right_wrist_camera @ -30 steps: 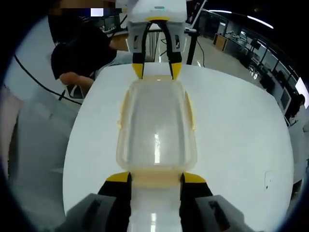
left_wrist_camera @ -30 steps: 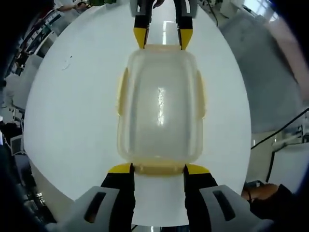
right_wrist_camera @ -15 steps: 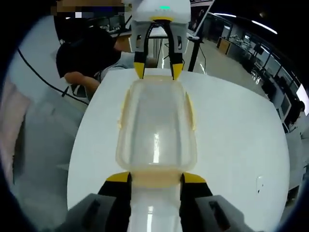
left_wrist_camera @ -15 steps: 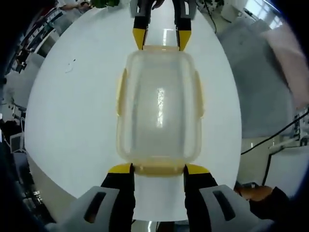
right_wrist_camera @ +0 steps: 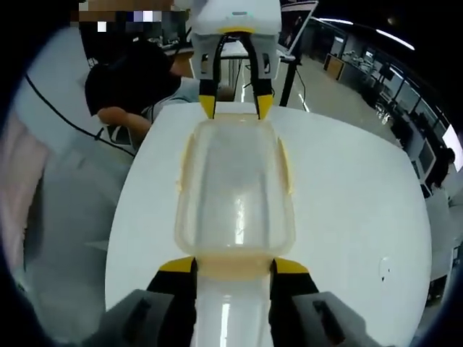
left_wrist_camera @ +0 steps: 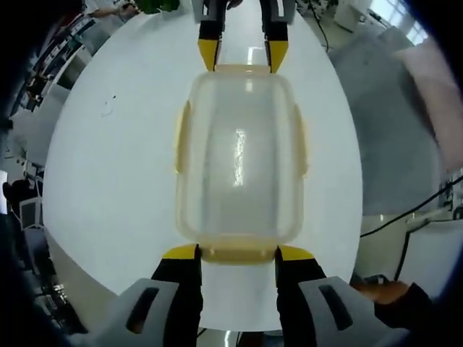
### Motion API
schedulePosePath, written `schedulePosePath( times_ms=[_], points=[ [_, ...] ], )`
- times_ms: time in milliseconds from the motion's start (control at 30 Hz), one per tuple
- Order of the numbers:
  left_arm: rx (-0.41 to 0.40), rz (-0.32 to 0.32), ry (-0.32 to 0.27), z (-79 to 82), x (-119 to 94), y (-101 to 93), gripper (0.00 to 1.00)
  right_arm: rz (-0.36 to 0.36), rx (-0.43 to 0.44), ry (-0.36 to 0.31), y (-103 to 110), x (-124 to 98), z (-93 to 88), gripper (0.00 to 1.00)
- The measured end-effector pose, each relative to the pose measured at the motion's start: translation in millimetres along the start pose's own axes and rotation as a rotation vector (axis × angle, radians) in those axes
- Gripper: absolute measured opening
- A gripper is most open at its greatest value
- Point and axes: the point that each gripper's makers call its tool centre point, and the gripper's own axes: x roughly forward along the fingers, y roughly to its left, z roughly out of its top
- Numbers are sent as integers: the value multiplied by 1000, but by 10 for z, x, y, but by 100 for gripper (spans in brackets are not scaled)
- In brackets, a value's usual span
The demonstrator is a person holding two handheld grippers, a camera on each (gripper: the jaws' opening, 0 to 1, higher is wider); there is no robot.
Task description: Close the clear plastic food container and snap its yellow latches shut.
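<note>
Little has been shifted since the earlier frames: the container [left_wrist_camera: 239,155] is held in the same place between the two grippers, and only the background has slid a little, so the views have been moved slightly. The container lies on the white table [left_wrist_camera: 108,166], lid on, its long axis running from one gripper to the other. In the left gripper view, the left gripper [left_wrist_camera: 238,252] is seen with its yellow tips spread at the two corners of the near end latch [left_wrist_camera: 239,253], touching it but not clamped on anything; the right gripper [left_wrist_camera: 243,52] is met at the far end latch in the same open stance. In the right gripper view the right gripper [right_wrist_camera: 233,266] is spread likewise about its near latch [right_wrist_camera: 233,269], with the left gripper [right_wrist_camera: 236,107] opposite. The side latches [left_wrist_camera: 181,137] are seen lying close along the walls; whether they are snapped cannot be told. A seated person [right_wrist_camera: 126,87] is seen beyond the table.
</note>
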Motion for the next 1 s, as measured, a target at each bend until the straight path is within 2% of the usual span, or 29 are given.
schedulePosePath(
  times_ms=[367,633,1000],
  points=[
    [5,-5,-32,289,10,-13,37,-10,1,37,16,-153,-246,36],
    [37,-5,-33,507,22,-11,37,-22,19,50,42,-238,-434,36],
    [61,-19,-57,879,121,-21,37,-40,59,79,79,-383,-787,36]
  ],
)
